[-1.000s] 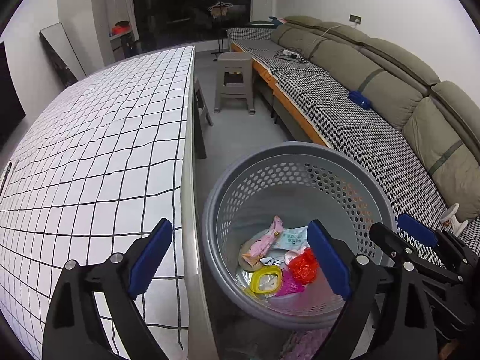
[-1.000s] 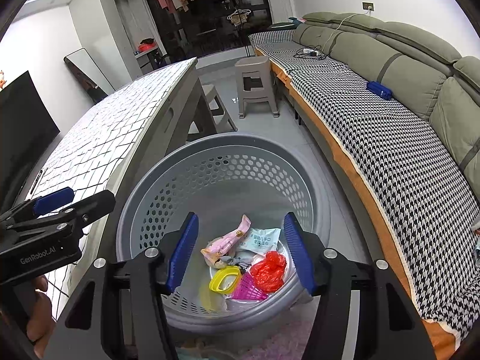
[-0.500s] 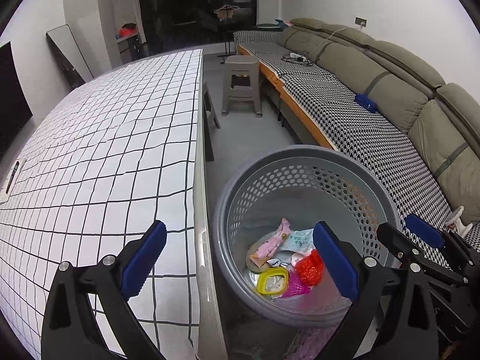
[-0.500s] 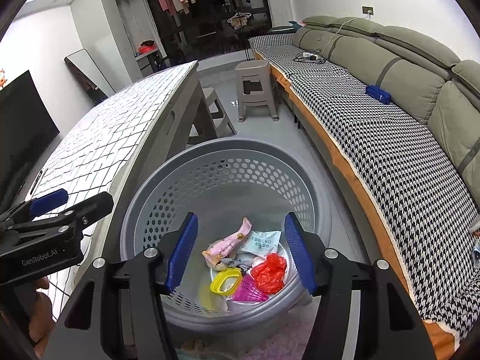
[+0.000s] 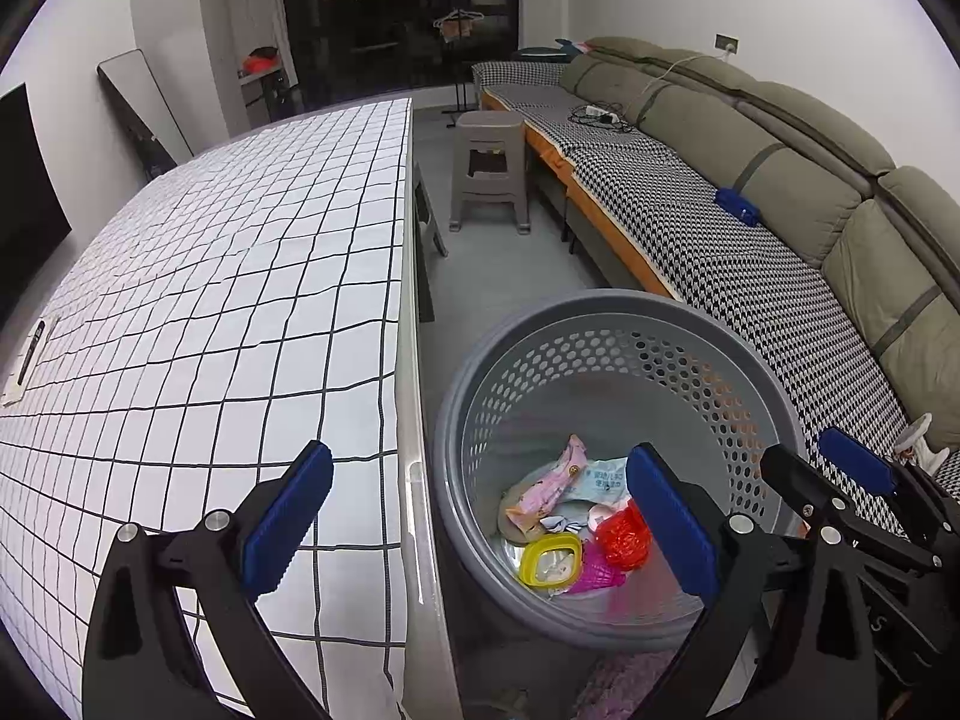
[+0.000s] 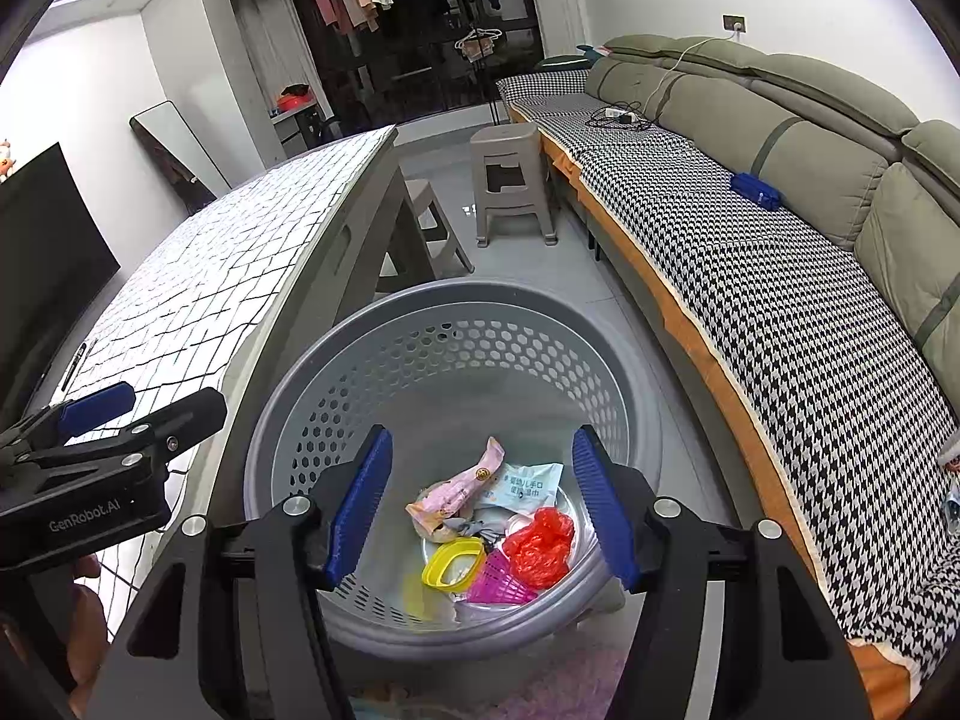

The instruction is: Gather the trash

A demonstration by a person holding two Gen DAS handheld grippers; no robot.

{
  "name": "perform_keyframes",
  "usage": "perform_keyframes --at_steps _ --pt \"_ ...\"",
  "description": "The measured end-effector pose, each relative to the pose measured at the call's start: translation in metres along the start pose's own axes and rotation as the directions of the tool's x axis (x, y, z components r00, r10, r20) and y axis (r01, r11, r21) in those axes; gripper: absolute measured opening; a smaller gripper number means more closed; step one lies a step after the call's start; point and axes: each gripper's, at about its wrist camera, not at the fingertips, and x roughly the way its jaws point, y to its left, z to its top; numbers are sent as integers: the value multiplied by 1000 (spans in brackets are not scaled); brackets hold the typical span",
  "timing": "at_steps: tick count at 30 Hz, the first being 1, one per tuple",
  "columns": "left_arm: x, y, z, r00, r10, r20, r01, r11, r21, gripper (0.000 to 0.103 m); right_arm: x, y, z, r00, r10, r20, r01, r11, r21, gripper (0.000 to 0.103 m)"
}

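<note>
Since a second ago our left tool [image 5: 477, 519] has just spread wider, nothing between; right tool [image 6: 480, 501] half-spread, empty, over the basket [image 6: 450, 306]. Trash [image 6: 492, 525] sits at the basket bottom. Next we scan the surface [image 5: 210, 300] for leftovers, tools kept apart.

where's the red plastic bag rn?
In the right wrist view the red plastic bag lies at the bottom of the grey basket, right of the yellow ring and just above the pink shuttlecock.
</note>
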Motion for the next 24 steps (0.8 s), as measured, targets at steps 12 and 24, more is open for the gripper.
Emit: perform_keyframes --at_steps 12,24 --pt "3 -1 0 1000 13 -8 -13 1000 -5 97 0 -1 0 1000 2 -2 -2 1000 1 60" --pt "6 -1 -2 1000 22 -15 -22 1000 -12 97 0 0 1 1000 3 -3 -3 1000 0 60"
